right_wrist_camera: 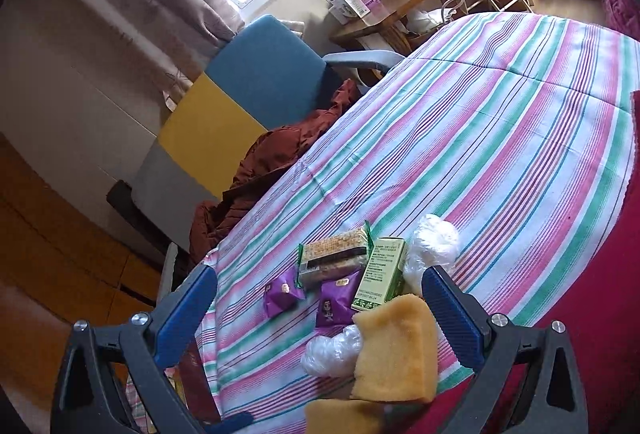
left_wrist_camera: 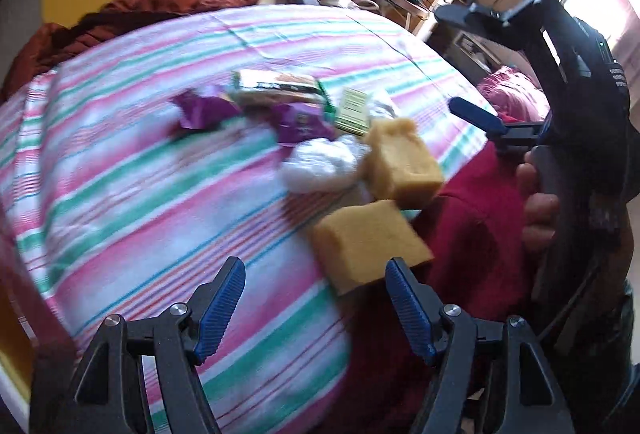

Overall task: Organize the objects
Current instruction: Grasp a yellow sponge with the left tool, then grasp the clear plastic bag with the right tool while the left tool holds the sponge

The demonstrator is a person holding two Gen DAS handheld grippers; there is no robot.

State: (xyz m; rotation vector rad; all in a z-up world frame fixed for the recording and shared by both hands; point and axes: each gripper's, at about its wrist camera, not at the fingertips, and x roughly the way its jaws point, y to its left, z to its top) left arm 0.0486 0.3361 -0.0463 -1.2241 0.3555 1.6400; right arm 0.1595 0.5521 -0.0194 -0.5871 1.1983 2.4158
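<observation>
A cluster of objects lies on the striped cloth (left_wrist_camera: 140,154). It holds two yellow sponges (left_wrist_camera: 368,246) (left_wrist_camera: 404,166), crumpled white plastic (left_wrist_camera: 320,166), two purple packets (left_wrist_camera: 204,110) (left_wrist_camera: 304,122), a green box (left_wrist_camera: 352,110) and a wrapped snack bar (left_wrist_camera: 276,86). My left gripper (left_wrist_camera: 316,310) is open and empty, just short of the nearer sponge. My right gripper (right_wrist_camera: 320,314) is open and hovers over the cluster, touching nothing. Below it I see a sponge (right_wrist_camera: 396,346), the purple packets (right_wrist_camera: 282,296), the green box (right_wrist_camera: 380,274) and the snack bar (right_wrist_camera: 334,256).
A red blanket (left_wrist_camera: 472,218) lies beside the cloth's right edge. A blue and yellow chair (right_wrist_camera: 256,74) with a rust-brown garment (right_wrist_camera: 260,170) stands at the far side. A cluttered wooden desk (right_wrist_camera: 400,10) stands by the window. A hand (left_wrist_camera: 536,202) holds the right gripper (left_wrist_camera: 446,58).
</observation>
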